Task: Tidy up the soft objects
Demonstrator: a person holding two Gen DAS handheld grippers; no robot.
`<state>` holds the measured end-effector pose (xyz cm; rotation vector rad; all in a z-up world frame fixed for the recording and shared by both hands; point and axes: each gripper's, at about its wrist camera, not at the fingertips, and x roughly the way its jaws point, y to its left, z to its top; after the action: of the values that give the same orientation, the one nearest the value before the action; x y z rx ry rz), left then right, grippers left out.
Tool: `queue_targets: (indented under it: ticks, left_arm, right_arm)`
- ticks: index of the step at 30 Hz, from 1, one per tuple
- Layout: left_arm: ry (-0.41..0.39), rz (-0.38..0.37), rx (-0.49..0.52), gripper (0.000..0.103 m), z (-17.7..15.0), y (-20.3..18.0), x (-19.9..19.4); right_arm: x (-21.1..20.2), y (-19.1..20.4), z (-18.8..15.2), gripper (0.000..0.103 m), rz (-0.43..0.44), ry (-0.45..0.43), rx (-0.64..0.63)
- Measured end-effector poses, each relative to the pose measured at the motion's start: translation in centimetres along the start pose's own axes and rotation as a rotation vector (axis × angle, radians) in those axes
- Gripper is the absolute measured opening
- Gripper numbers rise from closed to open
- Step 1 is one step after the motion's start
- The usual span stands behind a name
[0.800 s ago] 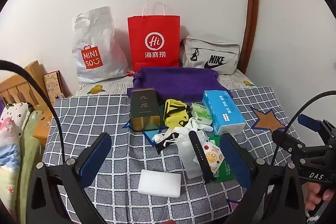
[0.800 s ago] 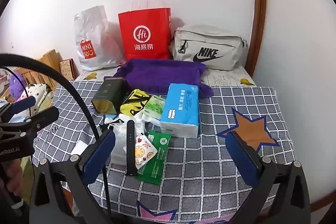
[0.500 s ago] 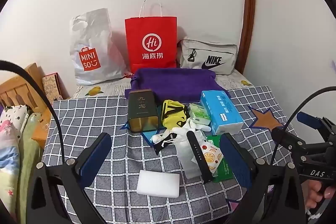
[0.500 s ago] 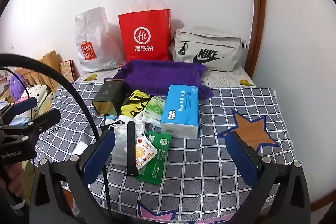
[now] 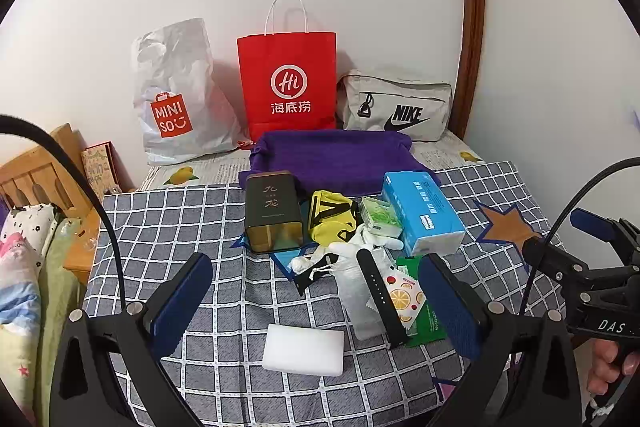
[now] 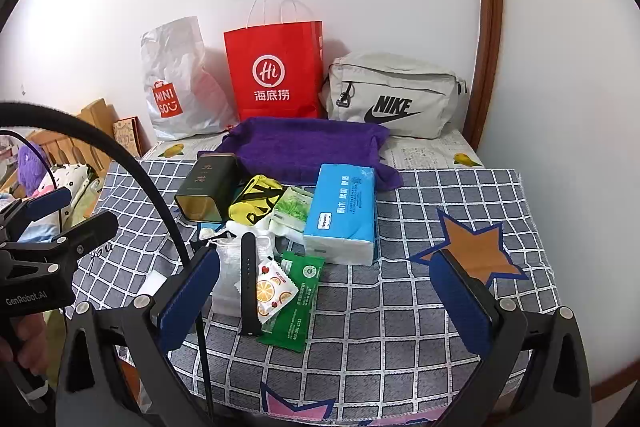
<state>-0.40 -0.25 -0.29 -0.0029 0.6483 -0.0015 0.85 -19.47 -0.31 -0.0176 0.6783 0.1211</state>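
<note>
Two grippers over the checked tablecloth [image 6: 420,307], both with jaws spread wide and nothing between the pads. Both tilt down toward the table.

Left gripper [image 5: 316,301]: white sponge block [image 5: 303,344] lies flat on the cloth between and just below its fingertips, not touched. Ahead of it, toward its right finger: black watch strap [image 5: 380,297] lying across a clear plastic pouch [image 5: 354,291], a fruit-print sachet [image 5: 402,297] and a green wet-wipe pack [image 5: 424,323], all overlapping. Further ahead: dark tea tin [image 5: 273,211] upright, yellow-and-black fabric item [image 5: 332,215] just to its right, white sock-like cloth [image 5: 368,239] in front of that, small green tissue pack [image 5: 378,215], blue tissue pack [image 5: 422,213]. Purple towel [image 5: 336,159] lies beyond these.

Right gripper [image 6: 326,297]: the watch strap, sachet and wet-wipe pack lie just inside its left finger; blue tissue pack ahead, centre-left. Orange star patch [image 6: 476,251] on the cloth sits just ahead of its right finger.

Far from both tools, against the wall: white Miniso bag [image 6: 176,83], red paper bag [image 6: 276,71], grey Nike bag [image 6: 396,99]. The towel's far edge reaches the bases of the red bag and the Nike bag.
</note>
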Motion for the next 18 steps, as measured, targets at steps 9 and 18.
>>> queue_targets:
  ticks: [9, 18]
  left_arm:
    - [0.001, 0.004, 0.007, 0.103, 0.06, 0.03, -0.18]
    - [0.001, 0.009, 0.009, 0.103, 0.16, 0.10, -0.17]
  right_arm:
    - [-0.06, -0.19, 0.04, 0.103, 0.001, -0.001, 0.002]
    - [-0.13, -0.32, 0.10, 0.103, -0.002, -0.001, 0.000]
